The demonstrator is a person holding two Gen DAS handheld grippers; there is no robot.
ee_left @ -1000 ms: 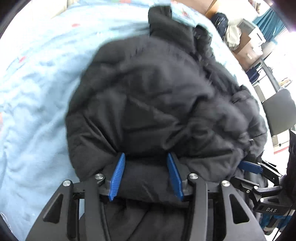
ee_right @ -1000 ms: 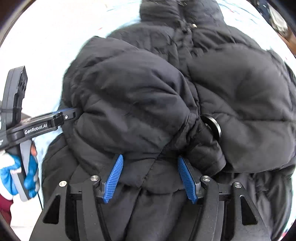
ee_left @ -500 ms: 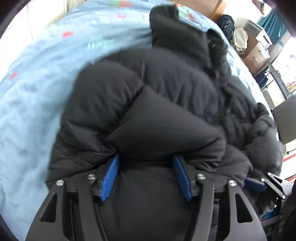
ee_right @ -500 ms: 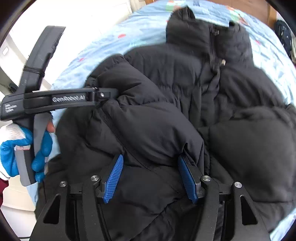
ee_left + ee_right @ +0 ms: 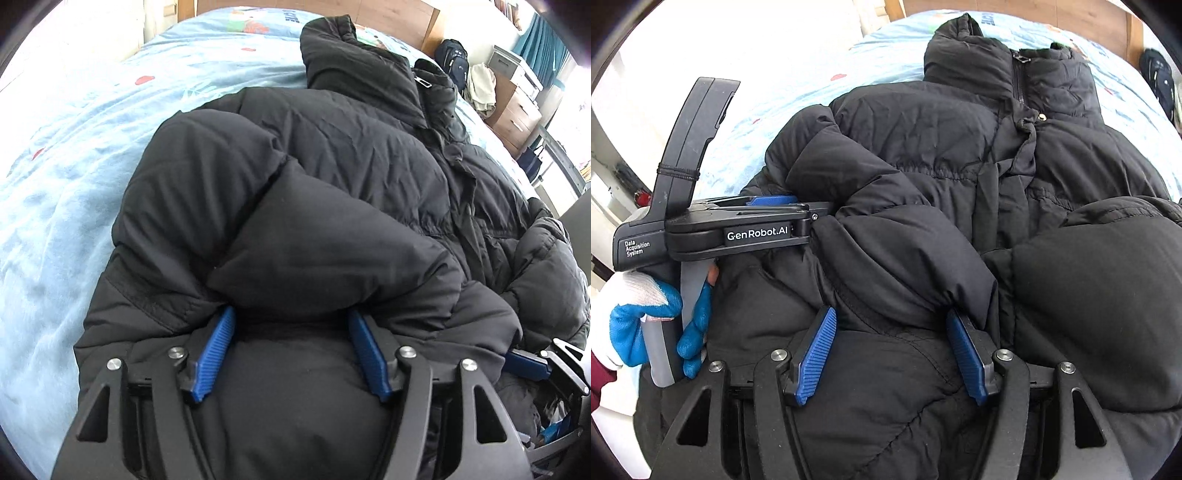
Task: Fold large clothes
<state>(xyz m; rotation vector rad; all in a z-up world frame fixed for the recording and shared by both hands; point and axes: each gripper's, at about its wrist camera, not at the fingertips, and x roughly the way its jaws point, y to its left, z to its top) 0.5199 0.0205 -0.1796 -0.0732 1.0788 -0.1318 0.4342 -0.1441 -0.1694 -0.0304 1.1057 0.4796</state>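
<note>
Lifting both claws, you carried the jacket (image 5: 332,184) hem up over its body on the bed (image 5: 74,147); left claw (image 5: 291,350) and right claw (image 5: 890,354) gaped, padding bulging between.

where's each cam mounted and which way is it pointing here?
Left wrist: on the left claw, looking along its blue fingers over the black puffer jacket toward the collar, on the light blue bedsheet; right claw tip at lower right.
Right wrist: on the right claw, facing the same collar; the left claw and a blue-and-white gloved hand show at left.
Shared: jacket, bedsheet, each other's claw.
</note>
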